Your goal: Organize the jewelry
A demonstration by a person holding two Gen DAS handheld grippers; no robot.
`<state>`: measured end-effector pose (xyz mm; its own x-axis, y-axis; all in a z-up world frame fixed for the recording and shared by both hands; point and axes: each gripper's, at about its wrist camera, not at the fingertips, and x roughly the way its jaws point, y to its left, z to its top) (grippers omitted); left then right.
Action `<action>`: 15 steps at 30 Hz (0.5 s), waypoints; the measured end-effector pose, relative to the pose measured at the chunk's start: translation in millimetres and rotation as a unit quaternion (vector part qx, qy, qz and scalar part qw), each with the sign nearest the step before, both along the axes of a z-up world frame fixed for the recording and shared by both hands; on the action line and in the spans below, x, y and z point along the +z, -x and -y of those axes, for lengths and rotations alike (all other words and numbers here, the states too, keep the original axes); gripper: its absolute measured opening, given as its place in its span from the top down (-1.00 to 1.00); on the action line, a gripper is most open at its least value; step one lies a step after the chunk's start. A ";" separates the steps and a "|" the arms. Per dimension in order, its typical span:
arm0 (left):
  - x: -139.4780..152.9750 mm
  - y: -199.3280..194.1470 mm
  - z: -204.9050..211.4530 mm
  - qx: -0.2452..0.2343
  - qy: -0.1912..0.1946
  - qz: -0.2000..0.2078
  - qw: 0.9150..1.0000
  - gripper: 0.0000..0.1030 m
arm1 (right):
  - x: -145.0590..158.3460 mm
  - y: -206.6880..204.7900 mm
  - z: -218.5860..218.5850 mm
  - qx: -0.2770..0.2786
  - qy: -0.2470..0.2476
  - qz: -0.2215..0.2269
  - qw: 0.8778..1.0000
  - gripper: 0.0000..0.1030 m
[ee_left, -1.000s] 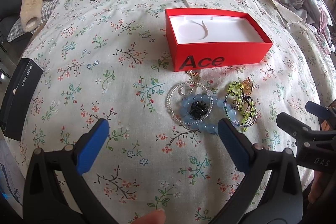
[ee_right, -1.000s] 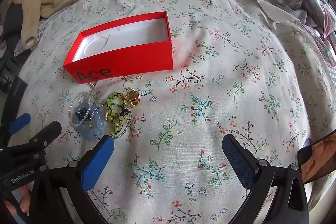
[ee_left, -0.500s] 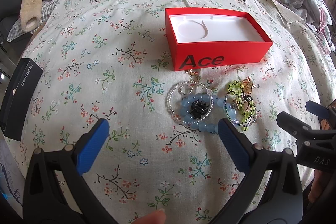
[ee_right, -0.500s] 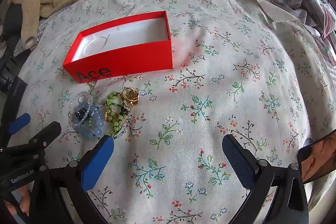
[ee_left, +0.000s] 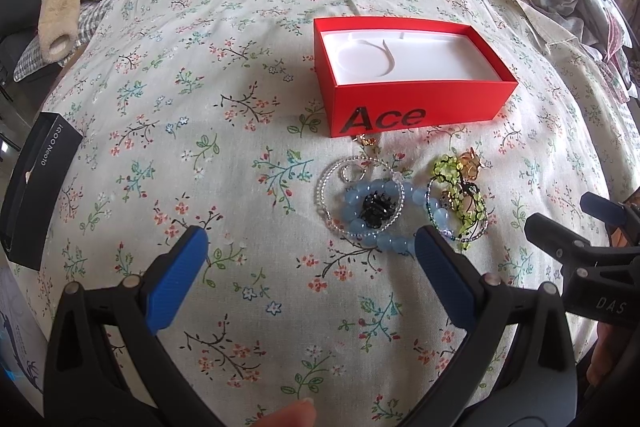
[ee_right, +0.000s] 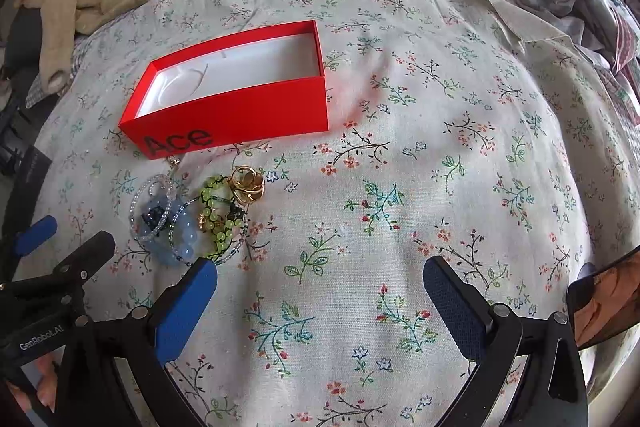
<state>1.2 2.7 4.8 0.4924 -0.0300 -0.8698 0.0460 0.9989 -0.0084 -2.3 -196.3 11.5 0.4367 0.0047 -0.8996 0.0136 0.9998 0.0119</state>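
since the jewelry pile (ee_left: 404,203) lies on the bed just in front of the red box (ee_left: 416,107), it sits ahead of the left tongs (ee_left: 312,255), nearer its right finger; the right tongs (ee_right: 320,291) are further. both are open and empty.

Both views bright, even daylight; source appears to be at far right, where the upper right corner washes out pale. Shadows soft and short: the red box (ee_left: 416,107) throws a faint shadow toward its left side on the bedspread (ee_left: 200,131); in the right view a reddish tint from the box (ee_right: 236,107) falls on the cloth just right of it. White box lining near overexposed, detail faint. Strong fisheye bulge: bed curves like a dome, corners vignetted black. Centre sharp; beads (ee_left: 368,207) crisp. Near edges soft, fingertip (ee_left: 288,415) at bottom blurred.
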 end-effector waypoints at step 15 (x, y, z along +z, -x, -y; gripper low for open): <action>2.5 0.1 -1.2 -0.001 0.002 0.001 1.000 -1.00 | -2.0 -1.0 -0.8 0.001 0.003 -0.003 1.000 -1.00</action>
<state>1.1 3.9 7.3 0.4940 -0.0343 -0.8688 0.0482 0.9988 -0.0121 -1.3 -195.5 9.4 0.4321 0.0000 -0.9018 0.0122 0.9999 0.0059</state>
